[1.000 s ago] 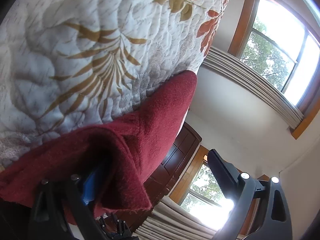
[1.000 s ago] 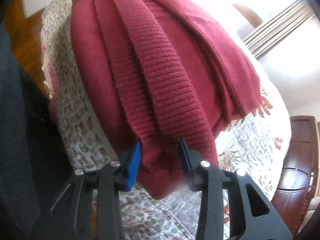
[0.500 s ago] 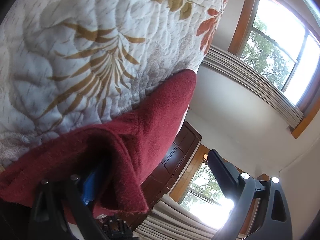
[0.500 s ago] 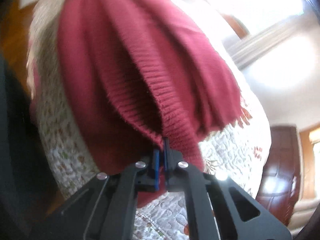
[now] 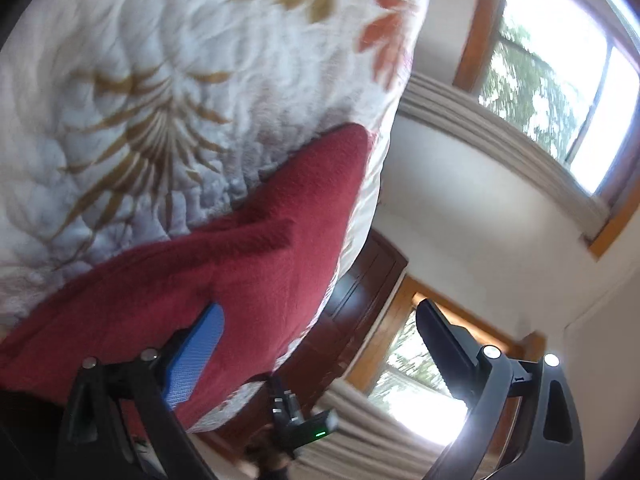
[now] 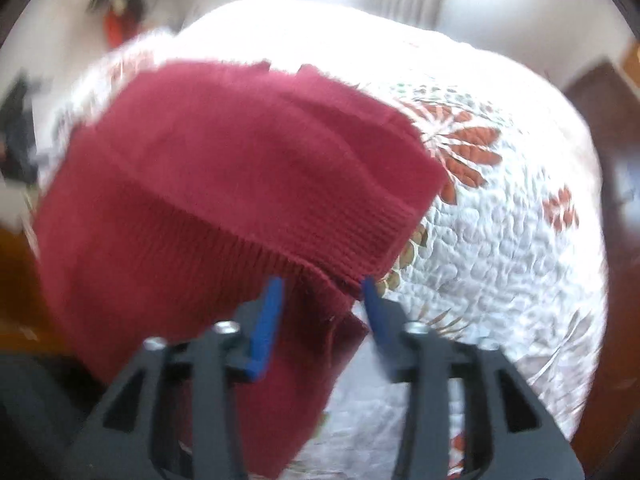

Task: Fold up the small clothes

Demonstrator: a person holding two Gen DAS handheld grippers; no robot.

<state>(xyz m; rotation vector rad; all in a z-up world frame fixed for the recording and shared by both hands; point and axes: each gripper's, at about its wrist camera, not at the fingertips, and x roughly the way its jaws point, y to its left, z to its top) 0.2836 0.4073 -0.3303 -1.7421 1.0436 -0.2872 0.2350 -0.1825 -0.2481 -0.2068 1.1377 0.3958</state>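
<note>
Surface is a bed with a white quilted bedspread (image 6: 500, 240), leaf print in tan and rust. In the left wrist view the quilt (image 5: 160, 100) fills the upper left of the frame. Room: white walls, two wood-framed windows visible in the left view, one upper right (image 5: 560, 80), one lower centre (image 5: 404, 364), each with pale curtain folds beside it. Dark wood furniture (image 5: 360, 292), possibly a door or headboard, sits between them. Both views are motion-blurred.

One garment: a dark red knit sweater (image 6: 224, 184) lying folded over on the bed, centre-left of the right view, ribbed hem toward me. In the left view the same sweater (image 5: 240, 280) runs from lower left up to centre.

My right gripper (image 6: 320, 304): jaws apart, blue pads either side of the ribbed hem edge, not pinching it. My left gripper (image 5: 316, 340): jaws wide apart, one blue pad (image 5: 196, 356) over the red knit at lower left, the other finger out over the room at lower right. Nothing clamped.

A small black device with a green light (image 5: 308, 420) shows at bottom centre of the left view; can't tell what it is.
</note>
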